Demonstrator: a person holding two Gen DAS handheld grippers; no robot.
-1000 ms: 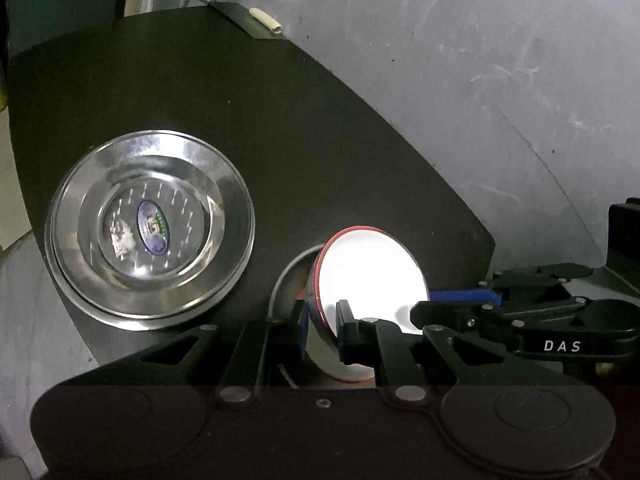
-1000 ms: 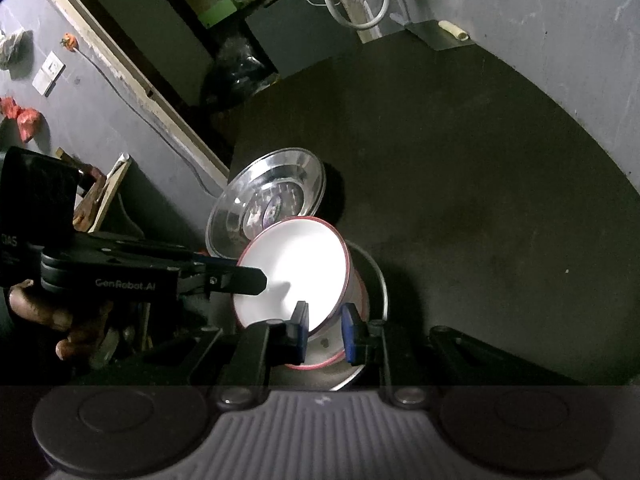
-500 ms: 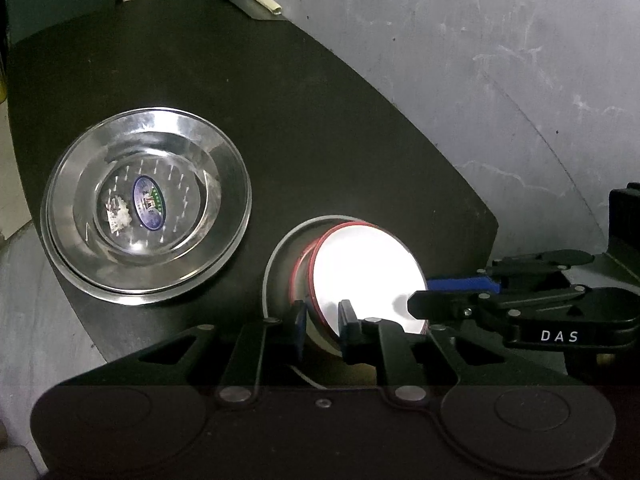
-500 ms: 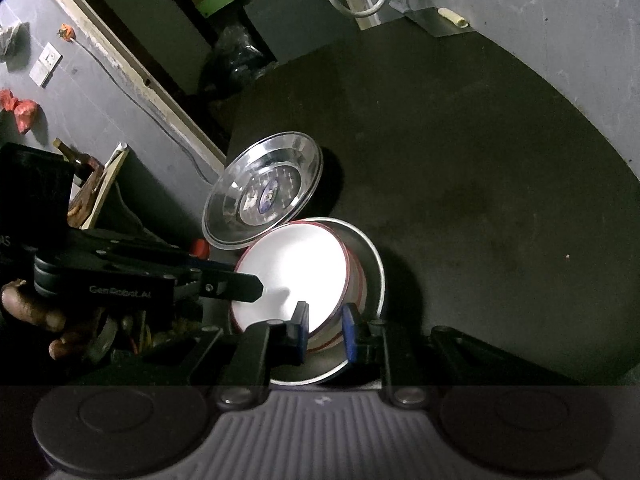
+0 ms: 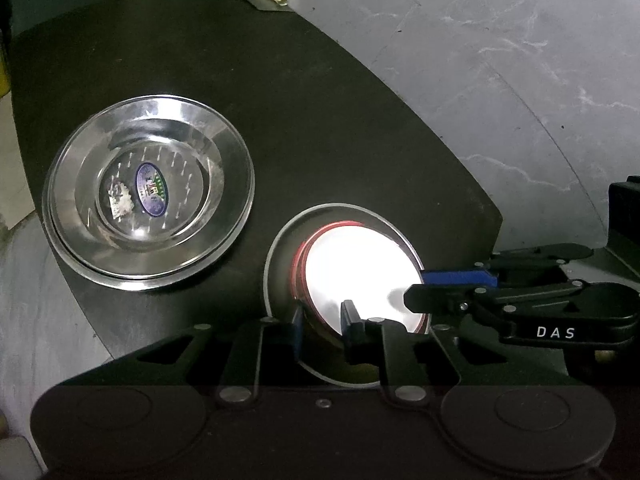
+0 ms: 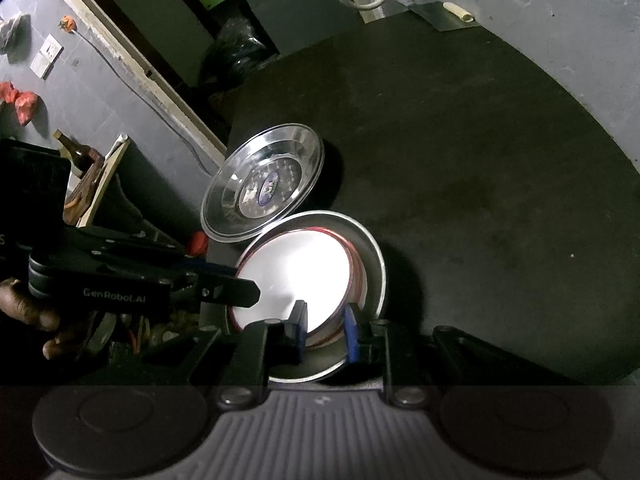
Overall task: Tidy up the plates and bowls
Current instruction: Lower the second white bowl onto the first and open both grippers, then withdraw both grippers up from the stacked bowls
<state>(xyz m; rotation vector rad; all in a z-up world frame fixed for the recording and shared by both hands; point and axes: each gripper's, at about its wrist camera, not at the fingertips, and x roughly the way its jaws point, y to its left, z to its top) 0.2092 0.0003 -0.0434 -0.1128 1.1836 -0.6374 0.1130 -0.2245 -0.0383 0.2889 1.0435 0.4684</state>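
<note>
Both grippers are on the same white bowl with red rim (image 5: 360,276), which sits inside a larger steel plate (image 5: 280,248) near the front edge of the dark round table (image 5: 280,120).

The left gripper (image 5: 322,330) has its jaws narrow, straddling the bowl's near rim: one blue pad (image 5: 297,330) outside the wall, the other inside. Looks clamped on the rim, though actual contact is hard to confirm under the glare.

The right gripper (image 6: 325,330) does the same from the opposite side, jaws narrow across the rim, inner pad (image 6: 301,322) over the white interior. In the left wrist view it comes in from the right edge, tips at the bowl's right rim.

The bowl looks slightly tilted in the plate, red rim showing more on one side; can't tell whether it is fully seated.

A second stack, steel plates with a sticker in the centre (image 5: 148,192), lies toward the left edge of the table, just beside the plate holding the bowl; in the right wrist view the rims look near touching or overlapping.

Key relation: the bowl is directly between both jaw pairs, each rim section running crosswise to the fingers, neither hand nearer. Judgement: the bowl is being set down into the plate; the next move is likely opening the jaws and backing out along the fingers' axis. Risk: dragging the rim on withdrawal and shifting the plate.
</note>
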